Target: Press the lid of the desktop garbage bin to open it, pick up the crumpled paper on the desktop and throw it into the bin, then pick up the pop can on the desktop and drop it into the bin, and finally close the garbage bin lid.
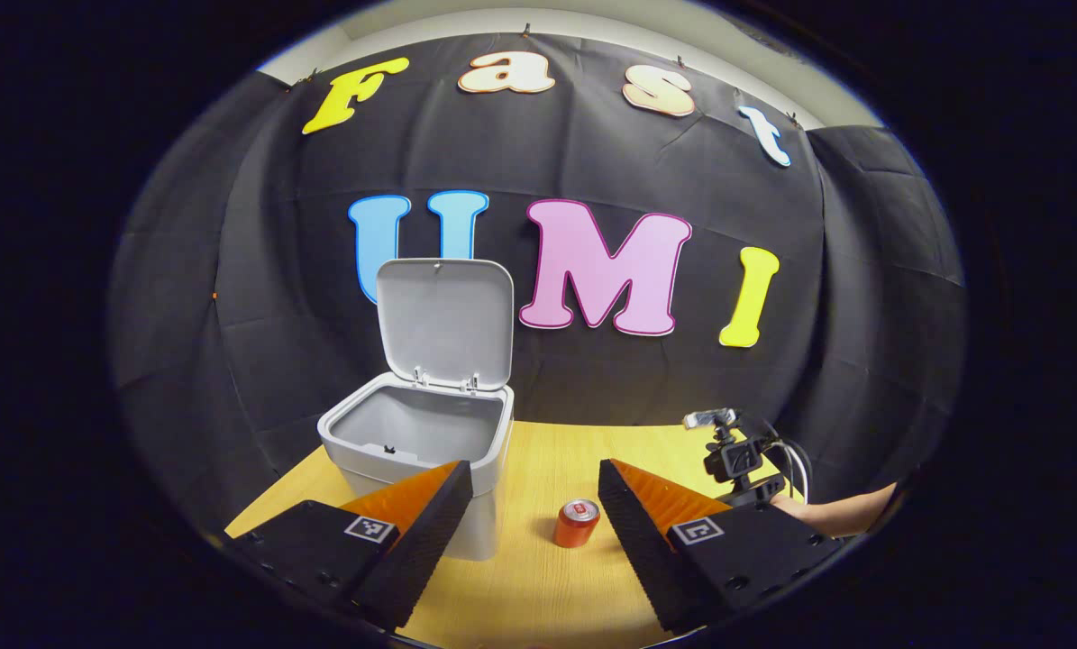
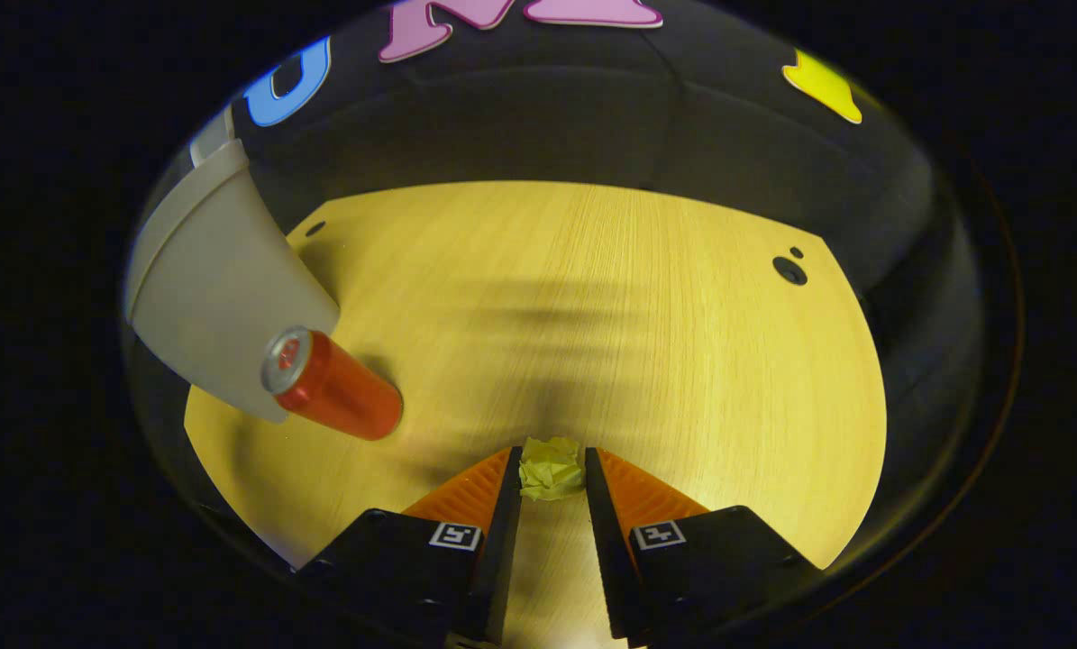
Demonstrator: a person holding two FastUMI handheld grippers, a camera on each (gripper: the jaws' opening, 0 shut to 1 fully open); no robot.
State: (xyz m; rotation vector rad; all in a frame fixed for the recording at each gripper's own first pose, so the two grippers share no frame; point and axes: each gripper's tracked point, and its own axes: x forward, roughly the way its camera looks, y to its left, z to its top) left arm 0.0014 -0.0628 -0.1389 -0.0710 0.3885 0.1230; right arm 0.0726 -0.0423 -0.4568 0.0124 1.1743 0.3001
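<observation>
Right gripper jaws pinch crumpled paper; left gripper agape.

- In the left gripper view, the bin is sitting on the table toward the left, with its lid standing upright behind the opening.
- The can is standing on the table just right of the bin, apart from it.
- The right gripper is hanging over the table's far right, well apart from the can.
- In the right gripper view, the paper ball is lying on the table between that gripper's fingertips.
- There the can is lying left of the paper, before the bin.
</observation>
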